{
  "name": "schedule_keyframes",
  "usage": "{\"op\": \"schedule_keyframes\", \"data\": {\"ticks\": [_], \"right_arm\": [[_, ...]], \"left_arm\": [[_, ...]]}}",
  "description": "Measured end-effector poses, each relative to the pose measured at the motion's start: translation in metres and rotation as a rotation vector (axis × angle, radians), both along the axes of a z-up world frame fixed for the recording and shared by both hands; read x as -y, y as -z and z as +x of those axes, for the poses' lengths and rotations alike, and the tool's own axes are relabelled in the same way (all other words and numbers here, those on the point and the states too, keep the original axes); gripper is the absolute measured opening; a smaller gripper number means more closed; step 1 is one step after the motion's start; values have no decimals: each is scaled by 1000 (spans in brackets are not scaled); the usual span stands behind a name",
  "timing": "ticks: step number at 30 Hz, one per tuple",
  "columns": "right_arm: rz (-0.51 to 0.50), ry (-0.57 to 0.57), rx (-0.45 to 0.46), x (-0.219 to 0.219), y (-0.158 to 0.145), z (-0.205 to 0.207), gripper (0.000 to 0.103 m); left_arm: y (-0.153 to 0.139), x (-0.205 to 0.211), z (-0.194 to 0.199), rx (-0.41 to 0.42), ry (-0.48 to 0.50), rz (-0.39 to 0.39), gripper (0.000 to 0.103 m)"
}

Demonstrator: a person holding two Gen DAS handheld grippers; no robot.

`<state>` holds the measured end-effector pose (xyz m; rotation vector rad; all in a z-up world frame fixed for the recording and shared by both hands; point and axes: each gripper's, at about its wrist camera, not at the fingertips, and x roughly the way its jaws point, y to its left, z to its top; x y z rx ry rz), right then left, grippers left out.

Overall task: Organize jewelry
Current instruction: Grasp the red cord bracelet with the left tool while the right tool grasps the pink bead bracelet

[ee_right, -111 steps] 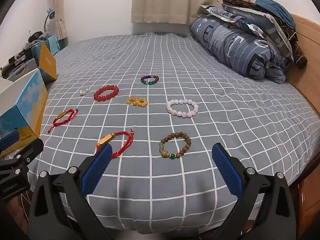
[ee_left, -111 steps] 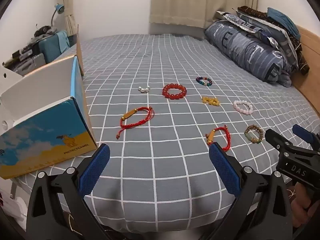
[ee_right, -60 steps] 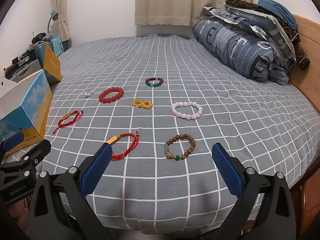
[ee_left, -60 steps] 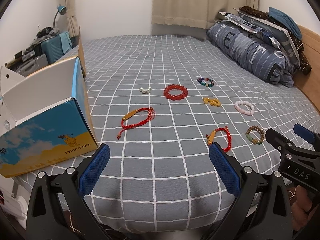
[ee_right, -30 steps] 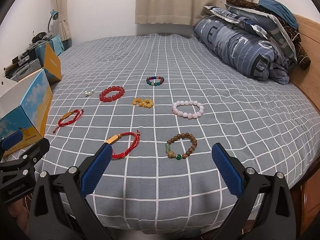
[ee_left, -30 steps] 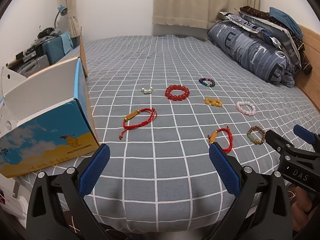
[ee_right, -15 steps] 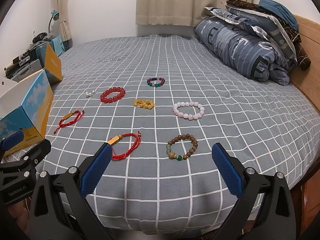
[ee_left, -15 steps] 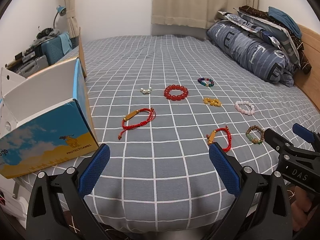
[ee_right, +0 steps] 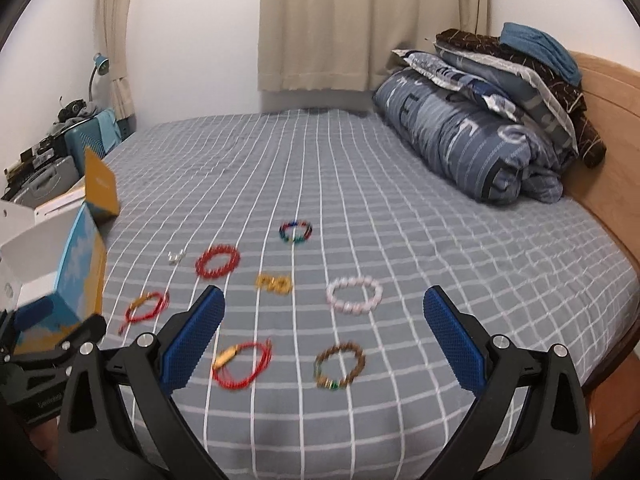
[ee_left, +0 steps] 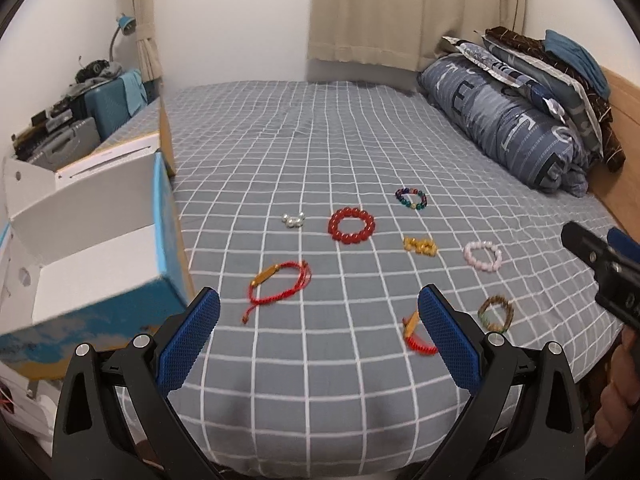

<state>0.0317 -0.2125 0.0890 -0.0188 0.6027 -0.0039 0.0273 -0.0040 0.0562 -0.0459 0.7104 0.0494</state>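
Note:
Several bracelets lie on the grey checked bed. In the left wrist view: a red cord bracelet (ee_left: 279, 285), a red bead bracelet (ee_left: 351, 225), pearl beads (ee_left: 293, 220), a multicolour bracelet (ee_left: 411, 198), a yellow piece (ee_left: 419, 245), a pink bracelet (ee_left: 483, 255), a brown bracelet (ee_left: 496, 313) and a second red cord bracelet (ee_left: 416, 334). My left gripper (ee_left: 318, 340) is open and empty above the bed's near edge. My right gripper (ee_right: 322, 340) is open and empty, over the brown bracelet (ee_right: 340, 364) and the second red cord bracelet (ee_right: 241, 364).
An open blue and yellow cardboard box (ee_left: 92, 264) stands at the bed's left edge. Folded quilts and pillows (ee_left: 516, 120) are piled at the right by the wooden headboard (ee_right: 608, 120). Suitcases and clutter (ee_left: 80, 120) sit beyond the box.
Both grippers have risen and moved forward over the bed, so the bracelets sit lower and closer in both views. Both stay open. The jewelry has not moved.

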Motion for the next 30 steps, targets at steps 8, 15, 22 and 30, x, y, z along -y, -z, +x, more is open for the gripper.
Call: {"op": "schedule_keyframes", "data": {"ticks": [8, 15, 22, 30], "right_arm": [[5, 36, -139, 17, 15, 96, 96], [-18, 61, -236, 26, 57, 153, 96], [-30, 67, -355, 34, 117, 183, 96], [-3, 77, -444, 43, 146, 193, 96]], "left_arm": [[8, 6, 71, -95, 25, 10, 97], [51, -9, 130, -222, 22, 7, 97], [93, -35, 155, -301, -34, -33, 97], [127, -37, 157, -367, -43, -13, 96]]}}
